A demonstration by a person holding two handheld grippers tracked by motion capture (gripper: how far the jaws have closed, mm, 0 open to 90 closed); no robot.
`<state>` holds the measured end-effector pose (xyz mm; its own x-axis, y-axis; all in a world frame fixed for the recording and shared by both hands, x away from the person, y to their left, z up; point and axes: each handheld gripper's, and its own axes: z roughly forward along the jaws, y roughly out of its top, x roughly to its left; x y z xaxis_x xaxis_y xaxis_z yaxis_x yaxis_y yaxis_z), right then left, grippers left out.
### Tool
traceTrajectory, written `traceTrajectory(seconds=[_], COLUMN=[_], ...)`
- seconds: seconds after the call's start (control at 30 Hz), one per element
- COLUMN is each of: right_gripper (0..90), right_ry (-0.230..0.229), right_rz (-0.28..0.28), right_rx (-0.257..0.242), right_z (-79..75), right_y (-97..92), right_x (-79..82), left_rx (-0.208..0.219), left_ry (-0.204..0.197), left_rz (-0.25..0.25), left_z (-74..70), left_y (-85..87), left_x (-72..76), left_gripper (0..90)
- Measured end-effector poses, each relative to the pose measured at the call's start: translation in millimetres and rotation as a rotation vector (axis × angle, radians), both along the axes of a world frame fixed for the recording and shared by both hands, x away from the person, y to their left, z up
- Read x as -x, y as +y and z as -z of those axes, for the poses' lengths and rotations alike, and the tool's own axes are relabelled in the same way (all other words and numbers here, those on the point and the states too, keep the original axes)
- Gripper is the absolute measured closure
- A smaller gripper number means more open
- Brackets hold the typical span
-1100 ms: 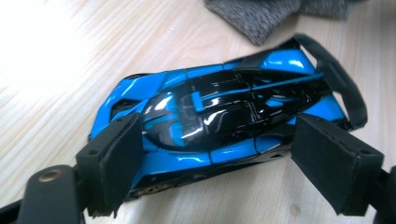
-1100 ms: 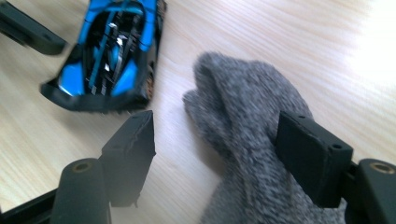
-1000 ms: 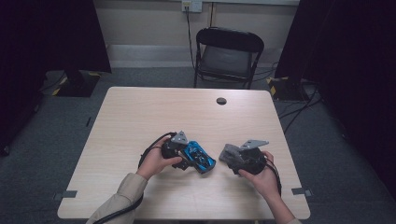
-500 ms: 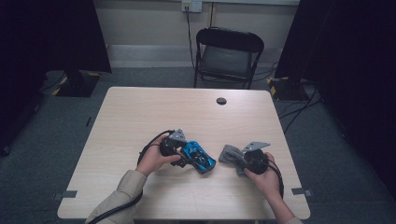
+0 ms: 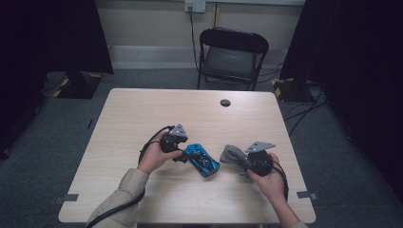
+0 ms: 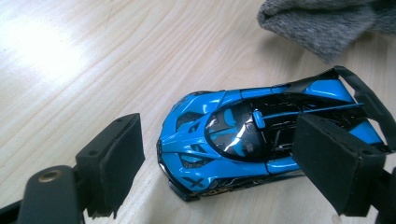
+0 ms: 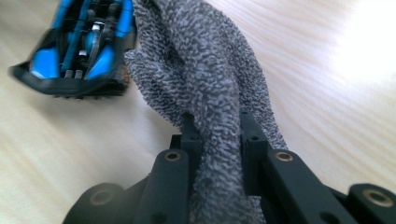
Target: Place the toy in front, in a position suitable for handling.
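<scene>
Right tongs (image 7: 217,140) clamped on grey cloth (image 7: 205,70), left tongs (image 6: 233,158) astride blue car (image 6: 243,140), one pad touching, pale wood tabletop (image 5: 142,109), chair (image 5: 233,57) beyond, dark curtains (image 5: 52,33)

Recording studio or lab: black curtains (image 5: 57,33) (both sides), bare table (image 5: 190,109), folding chair (image 5: 231,57), floor cables (image 5: 304,114).

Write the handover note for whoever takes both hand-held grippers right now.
Left hand-held gripper: jaws either side of the blue toy car; far pad on its side, near pad apart. The car sits on the table.
Right hand-held gripper: jaws have just closed, shut on the grey cloth, whose free end lies by the car's tail.
Done: cloth gripped, car bracketed.
Left, likely: steady the car and wipe it with the cloth.
</scene>
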<state>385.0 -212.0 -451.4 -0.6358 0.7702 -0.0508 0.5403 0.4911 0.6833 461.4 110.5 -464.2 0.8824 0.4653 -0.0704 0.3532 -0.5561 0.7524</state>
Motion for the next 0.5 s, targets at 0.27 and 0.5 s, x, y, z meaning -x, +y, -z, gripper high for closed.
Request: traceTrajectory(seconds=[0.27, 0.5], right_gripper=[76.7, 76.8], right_ry=[0.042, 0.007], right_rz=[-0.014, -0.114], right_rx=[0.009, -0.066], right_z=[10.3, -13.2], right_y=[-5.7, -13.7], right_x=[5.9, 27.9], left_rx=[-0.027, 0.009], left_ry=[-0.001, 0.020], left_rz=[0.000, -0.027], left_z=[4.1, 6.1], left_y=[-12.5, -13.6], left_x=[-14.1, -14.9], left_gripper=[16.9, 17.7])
